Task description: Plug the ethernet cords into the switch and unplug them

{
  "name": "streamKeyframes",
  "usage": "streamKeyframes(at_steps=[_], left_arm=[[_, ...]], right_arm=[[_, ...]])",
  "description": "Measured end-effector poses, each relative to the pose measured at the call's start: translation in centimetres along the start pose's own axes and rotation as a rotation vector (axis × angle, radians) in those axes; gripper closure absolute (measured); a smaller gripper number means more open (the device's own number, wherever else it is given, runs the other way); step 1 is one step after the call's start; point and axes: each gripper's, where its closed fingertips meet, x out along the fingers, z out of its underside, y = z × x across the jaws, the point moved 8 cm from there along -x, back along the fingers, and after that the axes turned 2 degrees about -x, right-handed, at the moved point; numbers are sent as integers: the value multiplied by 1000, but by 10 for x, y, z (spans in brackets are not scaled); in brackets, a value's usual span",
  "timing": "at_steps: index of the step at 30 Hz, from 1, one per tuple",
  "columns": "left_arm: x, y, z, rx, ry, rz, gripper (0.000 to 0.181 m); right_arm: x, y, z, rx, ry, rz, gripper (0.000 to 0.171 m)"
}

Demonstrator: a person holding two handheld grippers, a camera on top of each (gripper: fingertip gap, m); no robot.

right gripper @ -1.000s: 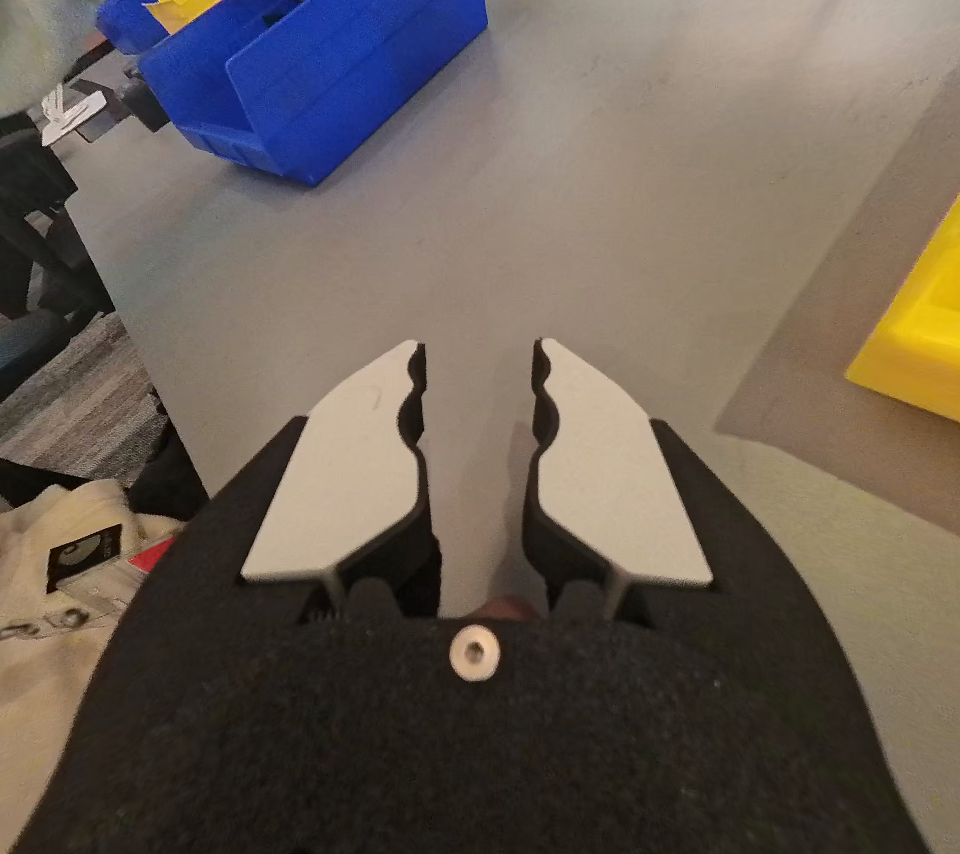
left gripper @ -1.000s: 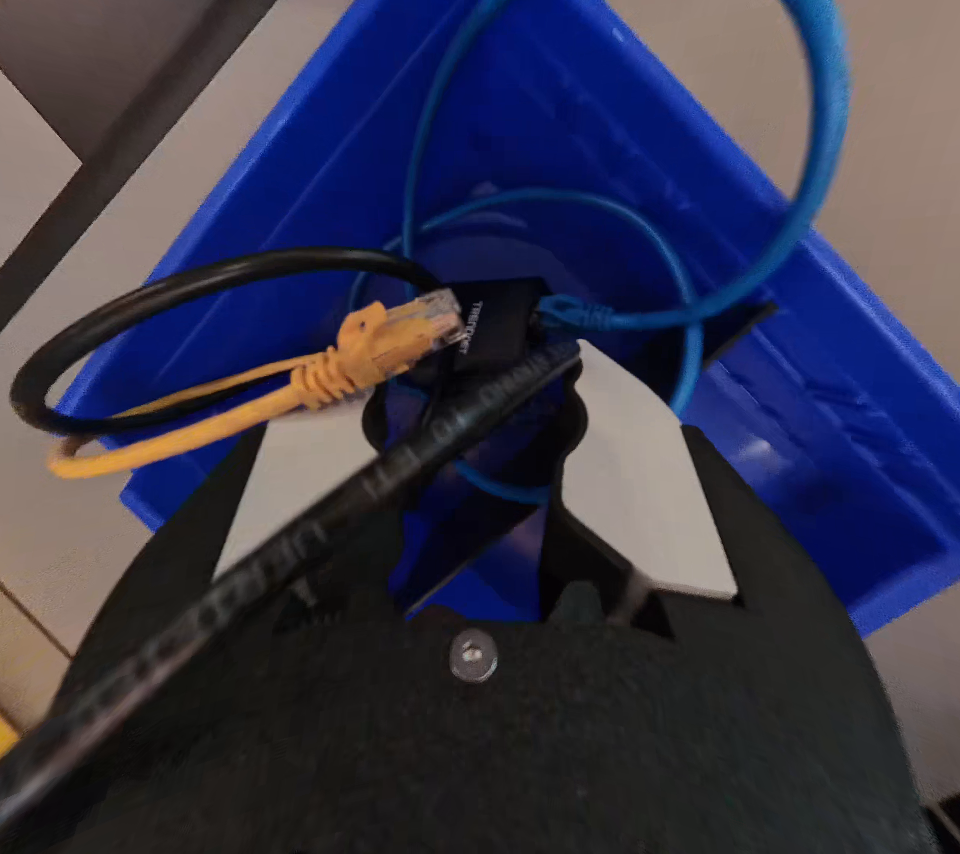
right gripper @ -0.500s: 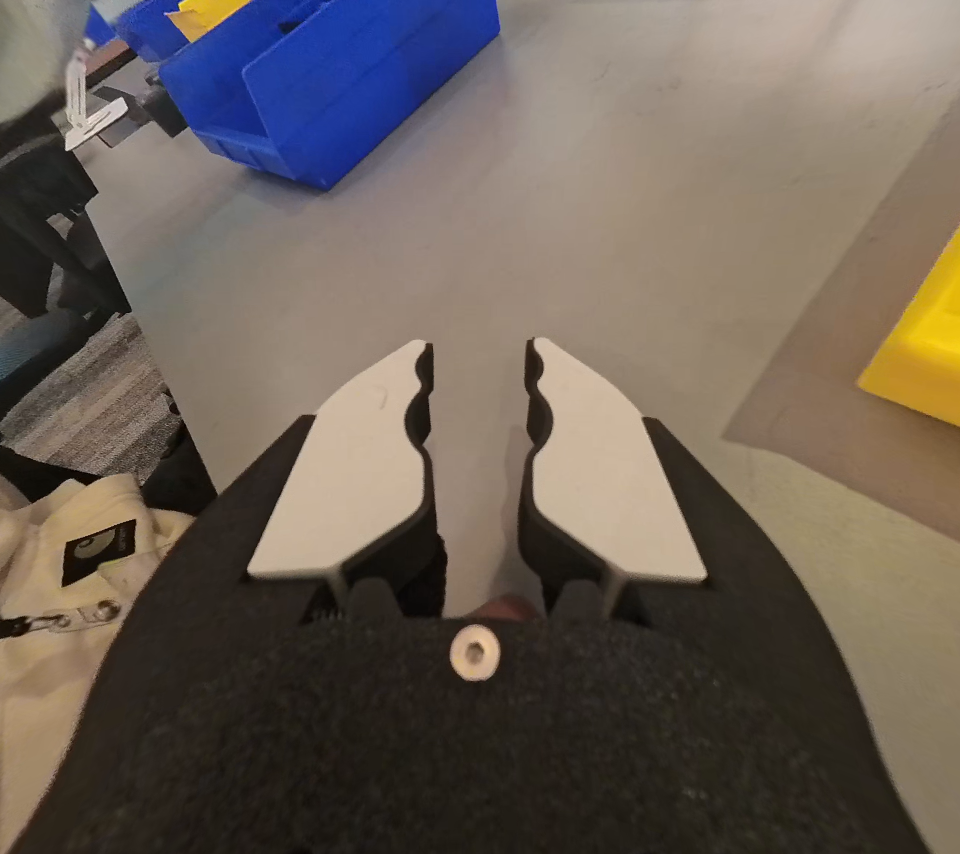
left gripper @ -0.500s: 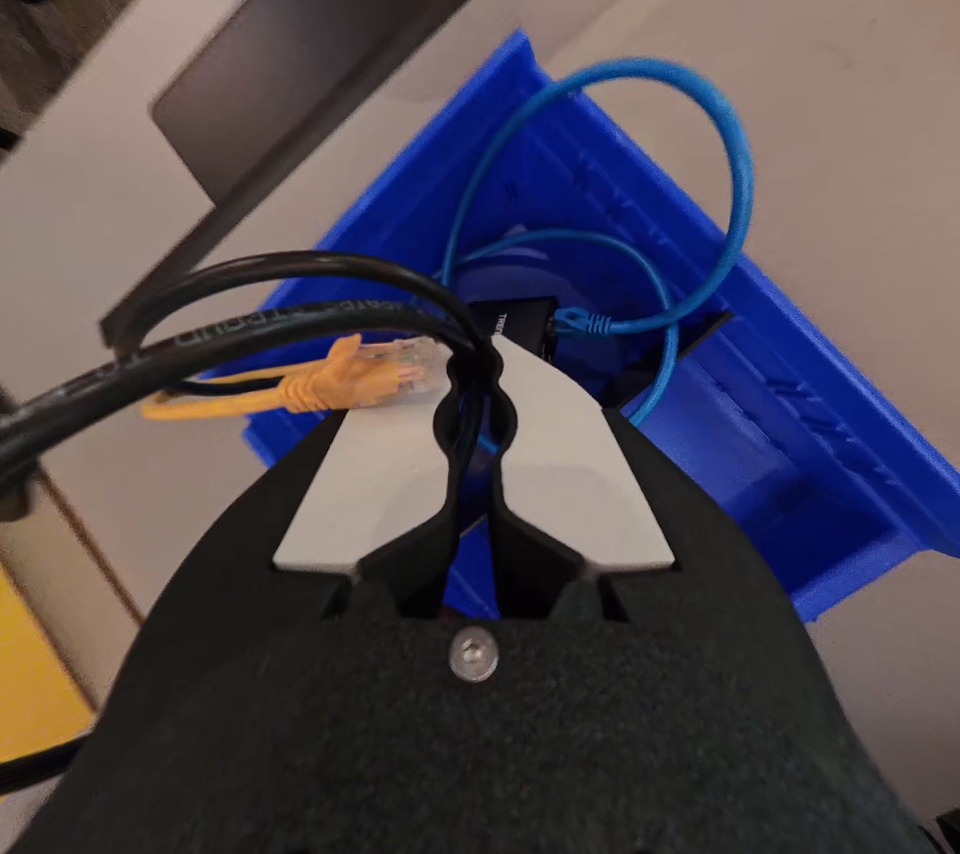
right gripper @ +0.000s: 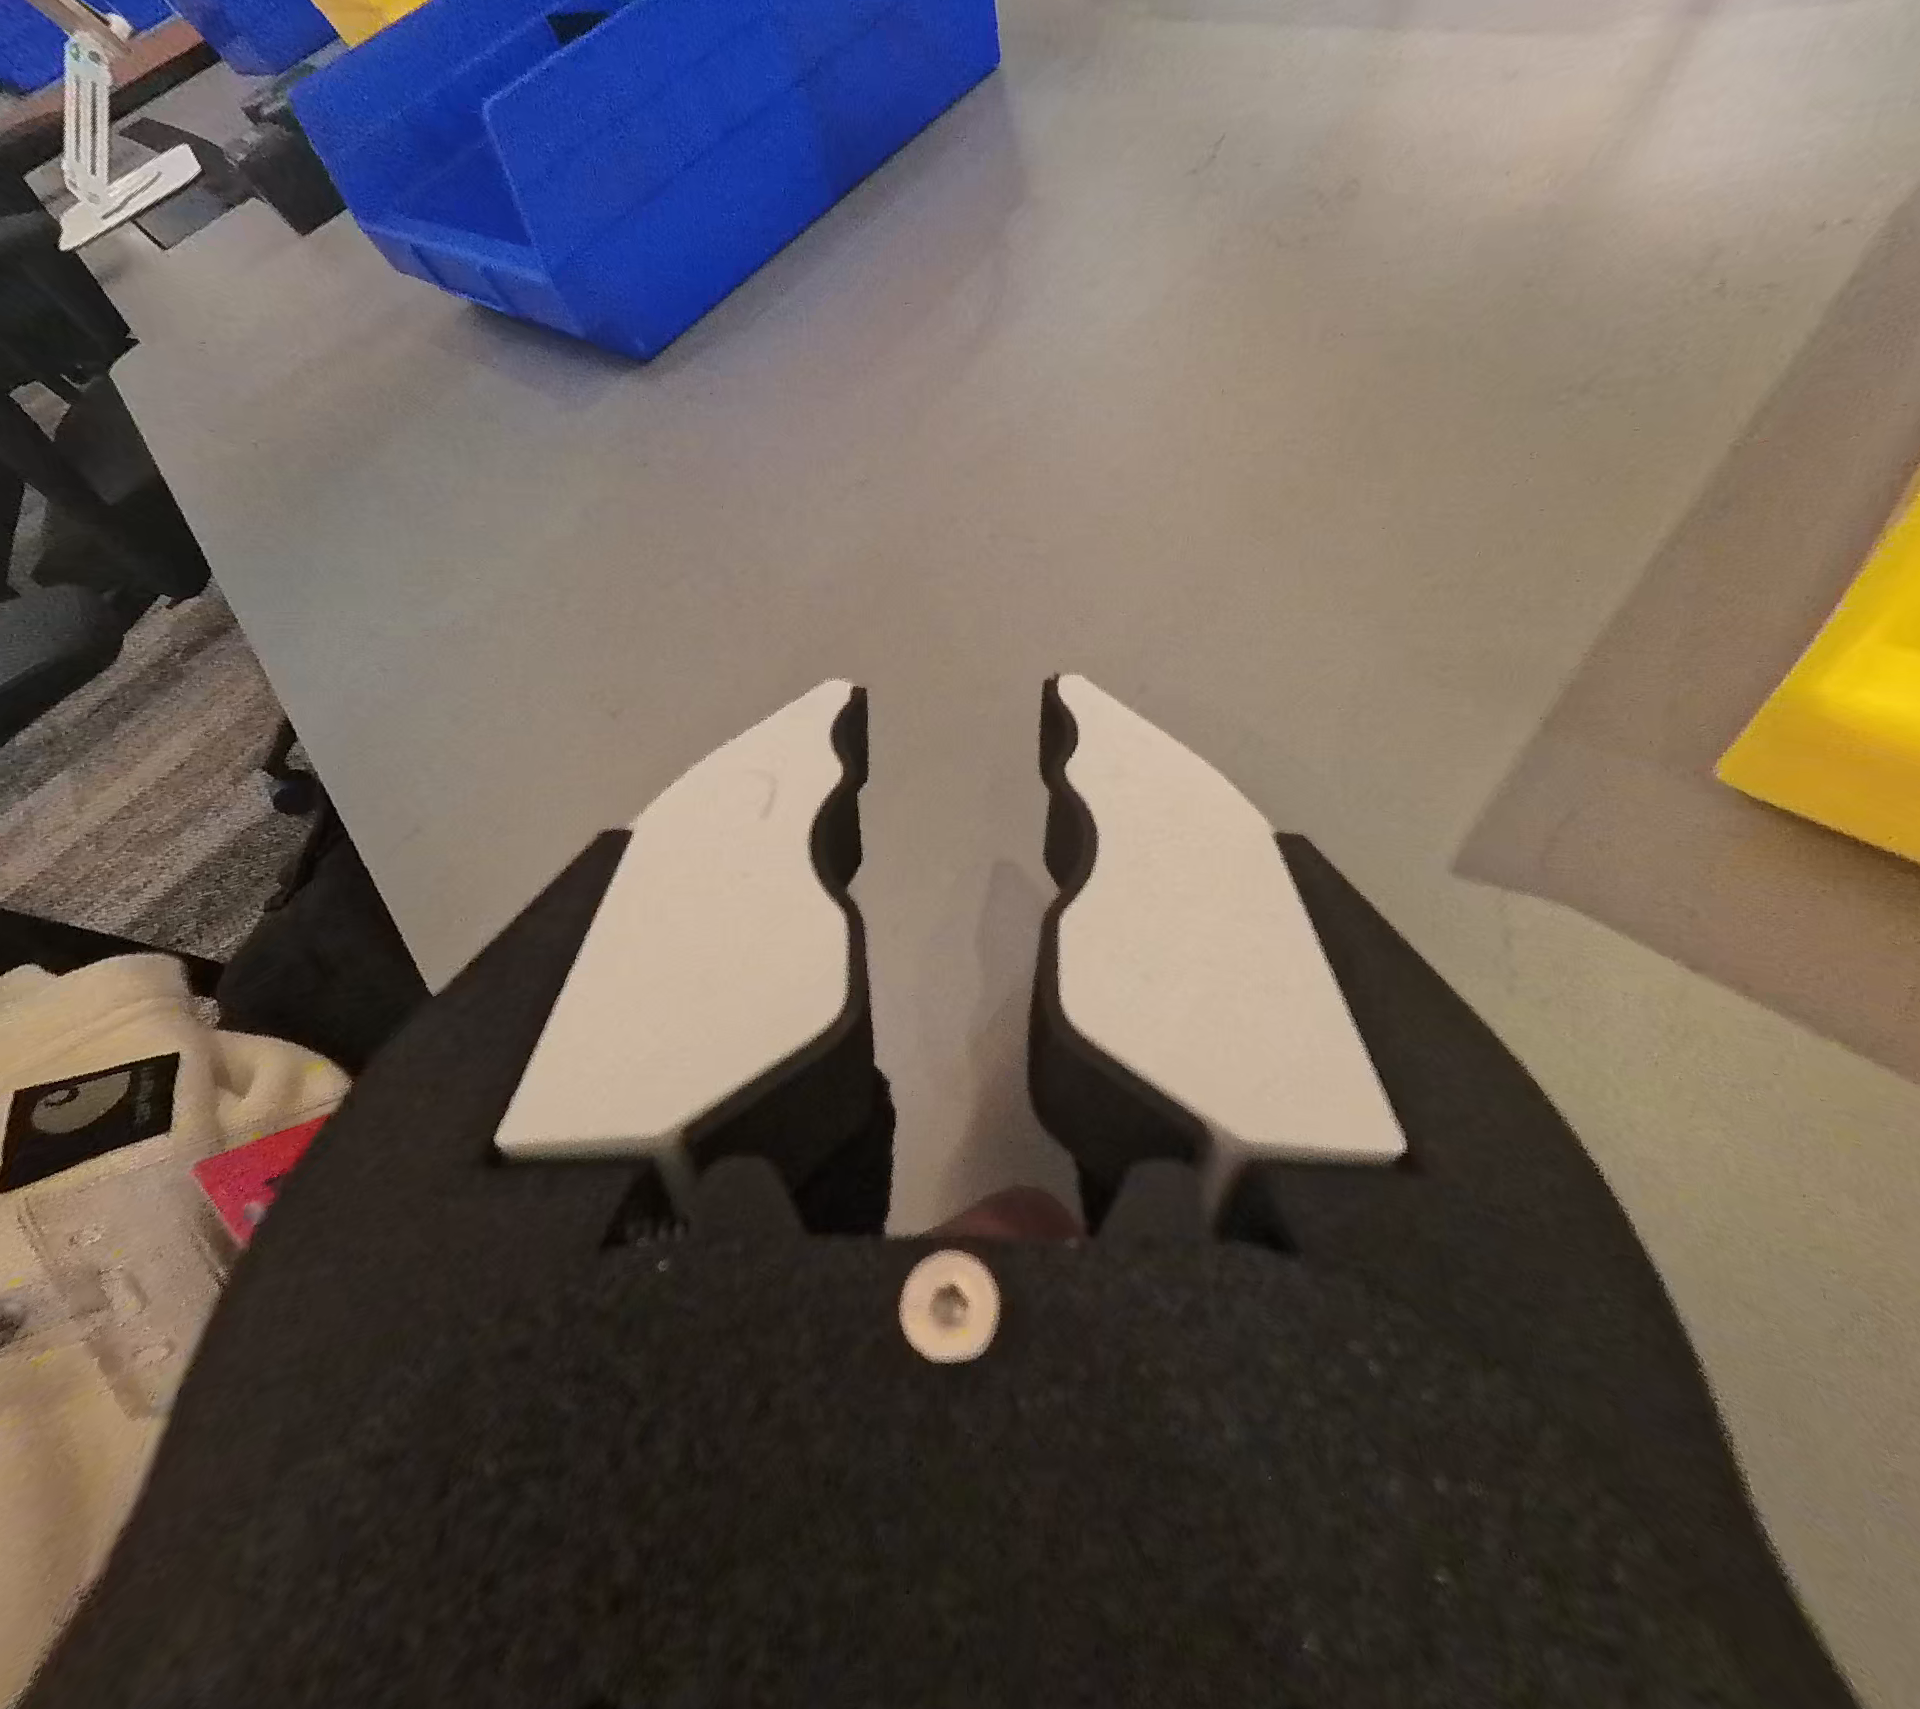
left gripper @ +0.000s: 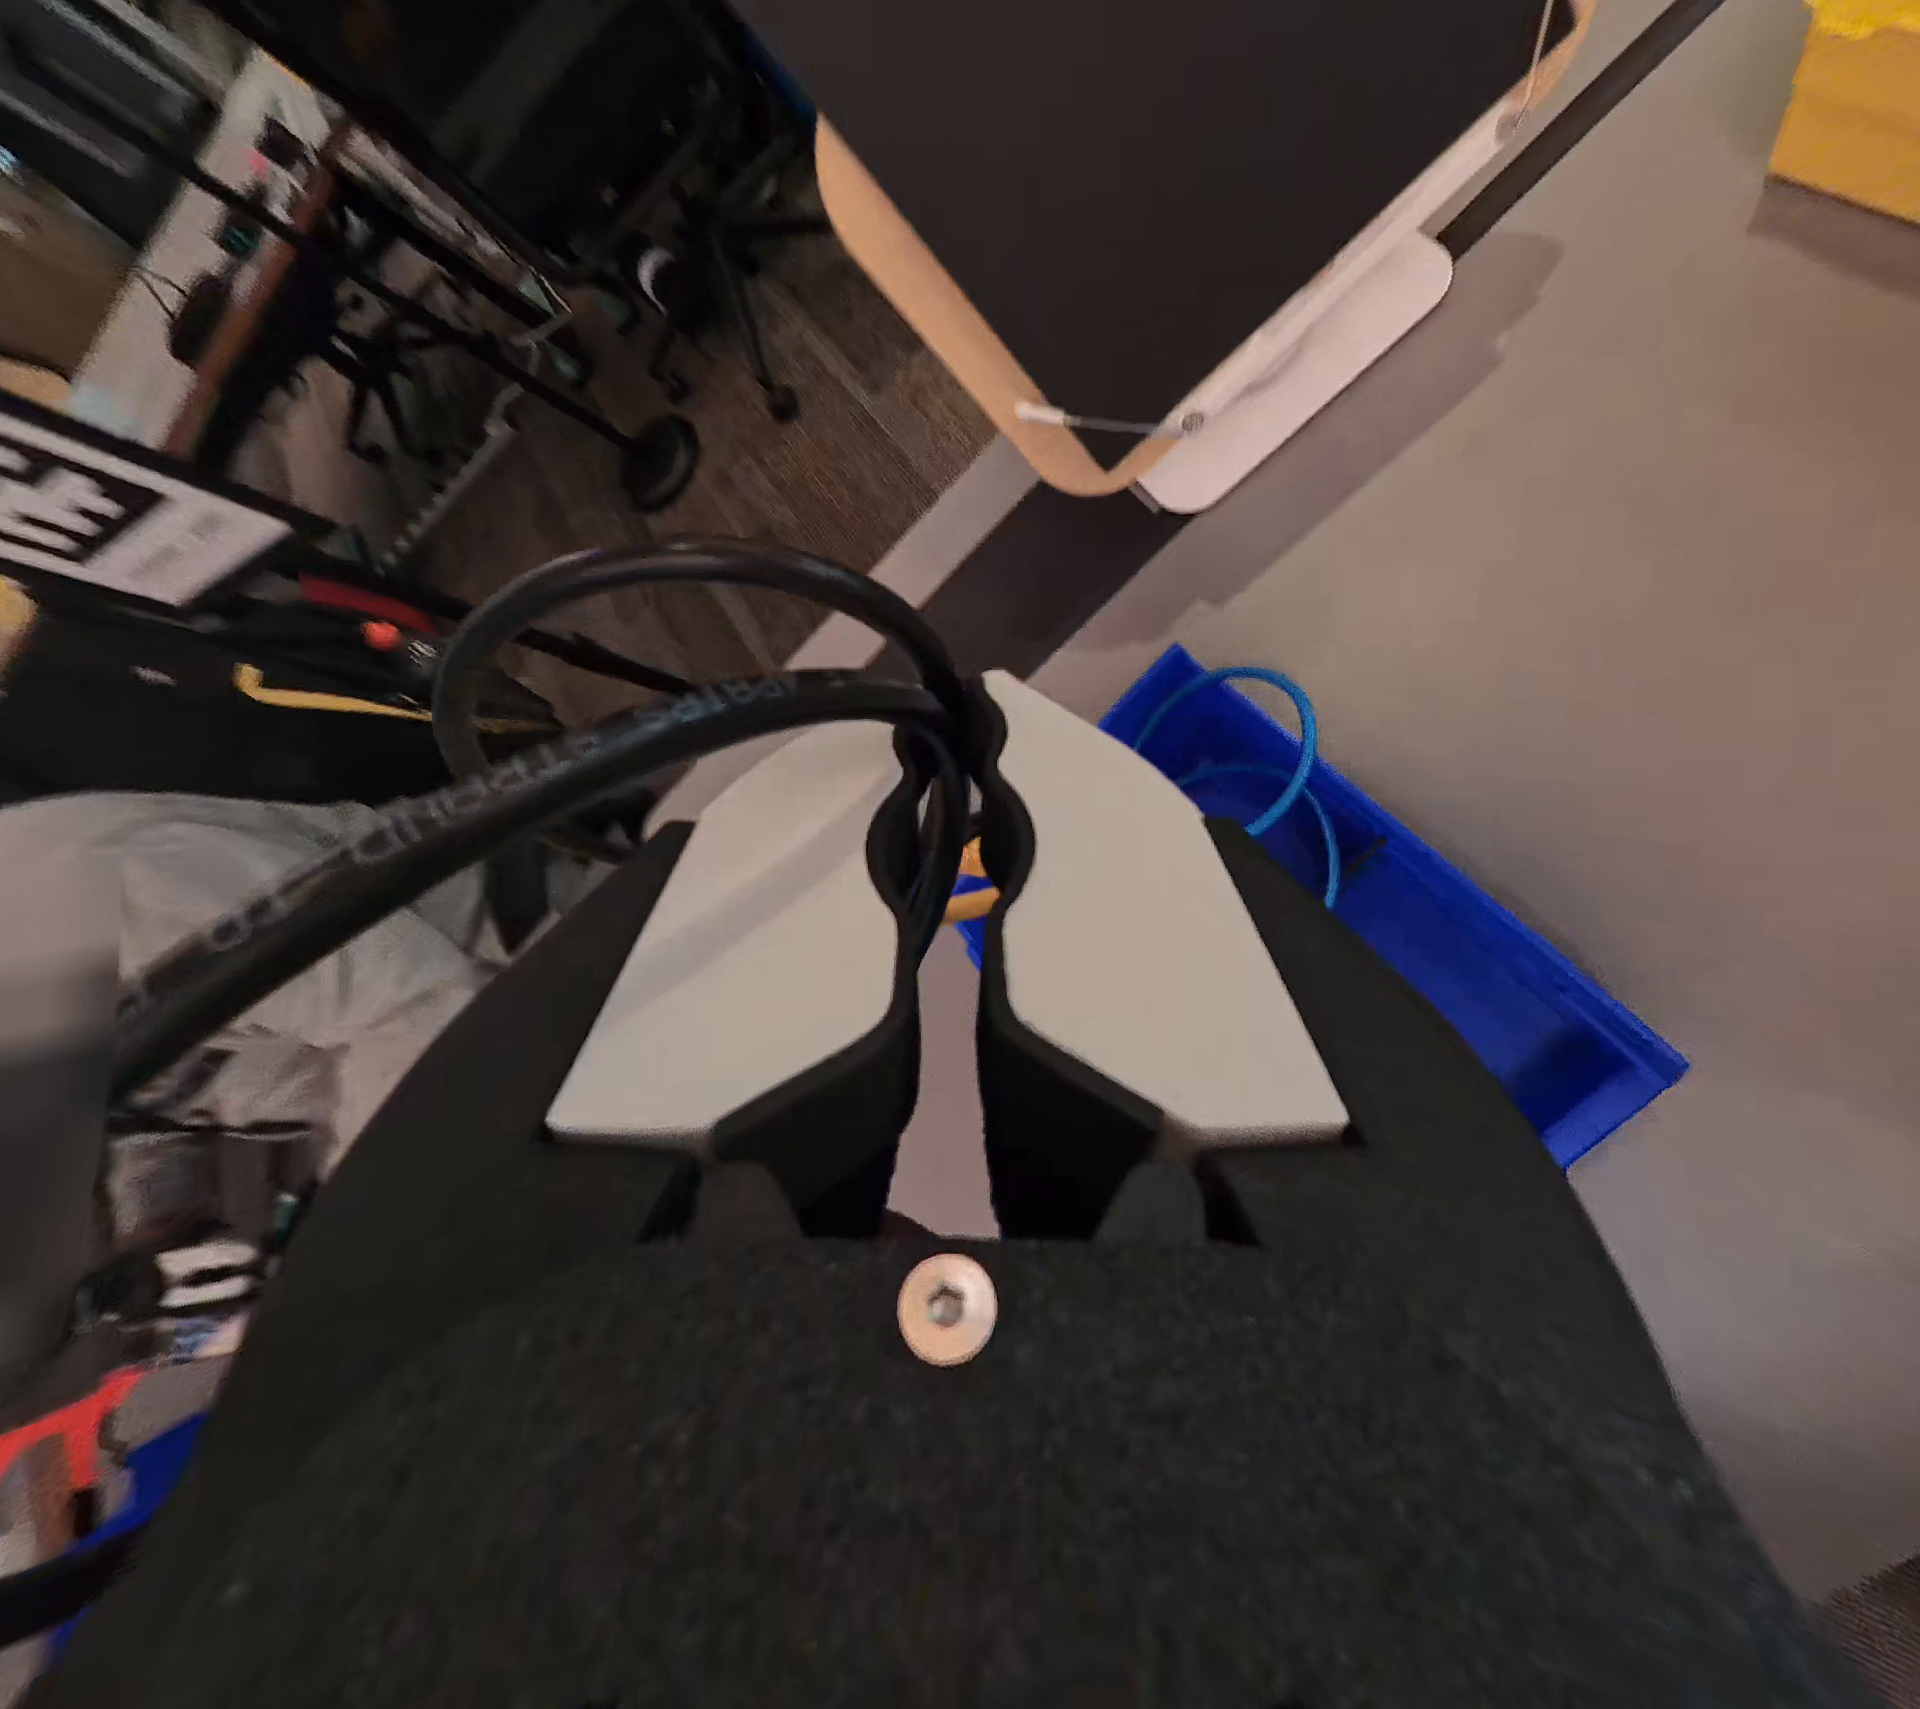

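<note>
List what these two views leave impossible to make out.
- Switch: unseen in both views, perhaps behind the walls of the blue bin.
- Black cord ends: left wrist view, running off the left edge and between the fingers of the left hand-held gripper.
- Orange bit: left wrist view, mostly hidden by the fingers.
- Blue cord plugs: too small.

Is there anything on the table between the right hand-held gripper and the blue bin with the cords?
Nothing visible. The right hand-held gripper is open and empty, and only bare grey table lies between it and the blue bin. The yellow bin sits off to the side.
</note>
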Motion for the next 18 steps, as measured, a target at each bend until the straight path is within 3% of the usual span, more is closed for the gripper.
streamKeyframes(at_steps=[13, 18], left_arm=[[-141, 19, -220, 230, 233, -214, 176], [-177, 24, -284, 248, 293, -277, 175]], right_arm=[[-3, -6, -3, -58, 13, 45, 135], [-6, -7, -3, -58, 20, 49, 136]])
